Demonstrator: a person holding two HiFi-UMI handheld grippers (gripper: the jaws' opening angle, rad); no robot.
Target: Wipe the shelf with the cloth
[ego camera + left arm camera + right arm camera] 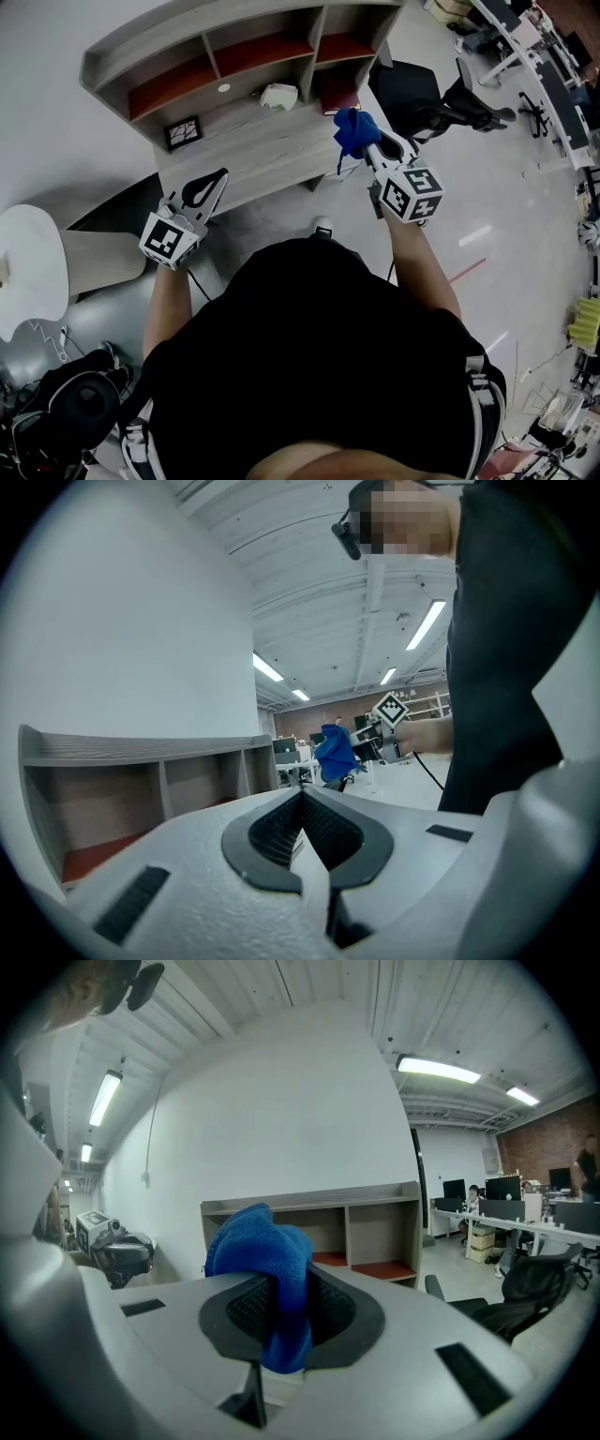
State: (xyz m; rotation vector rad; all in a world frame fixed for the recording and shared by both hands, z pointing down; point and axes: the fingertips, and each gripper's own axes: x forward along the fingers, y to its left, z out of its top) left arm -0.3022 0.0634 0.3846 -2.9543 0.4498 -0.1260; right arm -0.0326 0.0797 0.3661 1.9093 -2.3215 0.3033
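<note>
A grey wooden shelf unit (234,56) with red-floored compartments stands against the white wall, above a desk top (253,150). My right gripper (364,142) is shut on a bunched blue cloth (352,129), held in the air near the desk's right end. In the right gripper view the blue cloth (267,1269) bulges up between the jaws, with the shelf unit (347,1232) further off. My left gripper (208,187) hangs in front of the desk, jaws together and empty. From the left gripper view the blue cloth (334,750) shows in the distance.
On the desk lie a small black-framed object (183,132) and a white object (278,95). A black office chair (441,98) stands right of the shelf. A white round table (28,267) is at the left. Office desks (553,84) fill the far right.
</note>
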